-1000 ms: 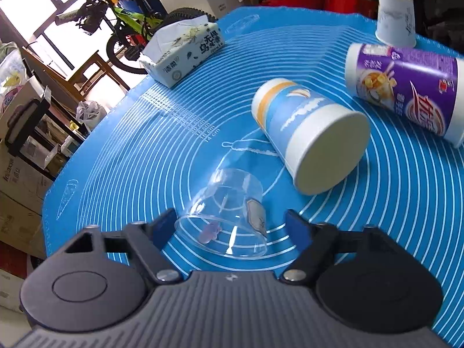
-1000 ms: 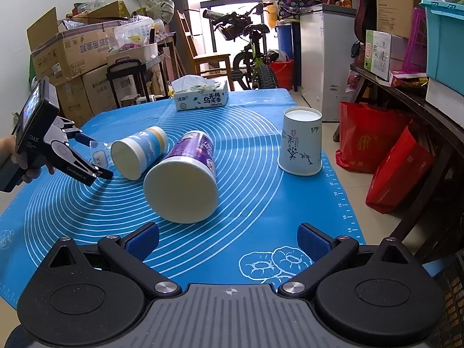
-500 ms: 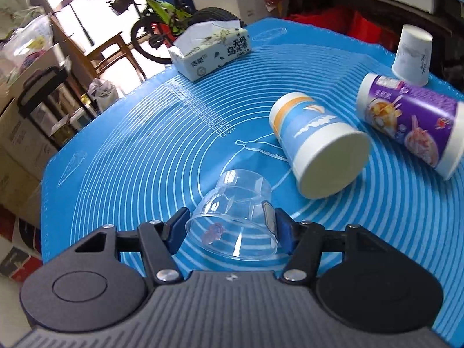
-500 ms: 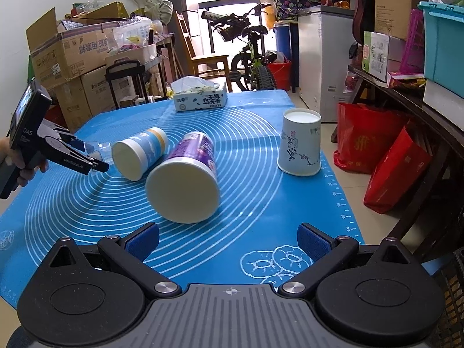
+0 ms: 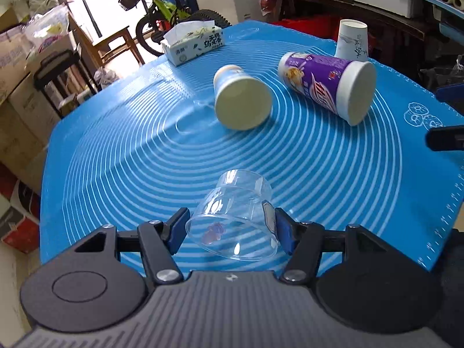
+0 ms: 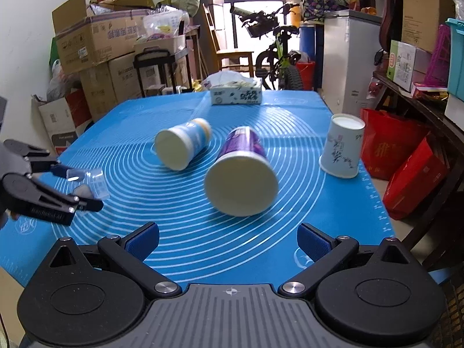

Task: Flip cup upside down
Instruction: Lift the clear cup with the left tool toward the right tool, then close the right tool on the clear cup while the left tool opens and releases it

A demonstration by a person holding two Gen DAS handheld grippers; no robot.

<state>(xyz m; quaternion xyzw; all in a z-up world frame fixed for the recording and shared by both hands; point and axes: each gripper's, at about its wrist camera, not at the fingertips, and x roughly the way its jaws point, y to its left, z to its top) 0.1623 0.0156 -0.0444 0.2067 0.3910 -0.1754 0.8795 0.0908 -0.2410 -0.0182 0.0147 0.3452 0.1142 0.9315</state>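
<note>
Our left gripper (image 5: 232, 229) pinches the clear plastic cup (image 5: 232, 217) by its sides, the blue finger pads (image 5: 177, 227) pressing on it near its wide rim. The cup is tipped, its rim towards the camera and its narrower base pointing out across the blue silicone mat (image 5: 130, 159) with white concentric rings. From the right wrist view it sits over the mat's left edge; we cannot tell whether it touches the mat.

Our right gripper (image 6: 229, 240) hangs over the near edge of the mat with its fingers spread wide and nothing between them.

Near the middle of the mat two paper cups lie on their sides, apart: a blue-and-white paper cup (image 5: 240, 101) and a purple printed paper cup (image 5: 327, 87). A white paper cup (image 5: 351, 40) stands upside down by the right edge. A white tissue box (image 5: 192, 45) rests at the far edge.
</note>
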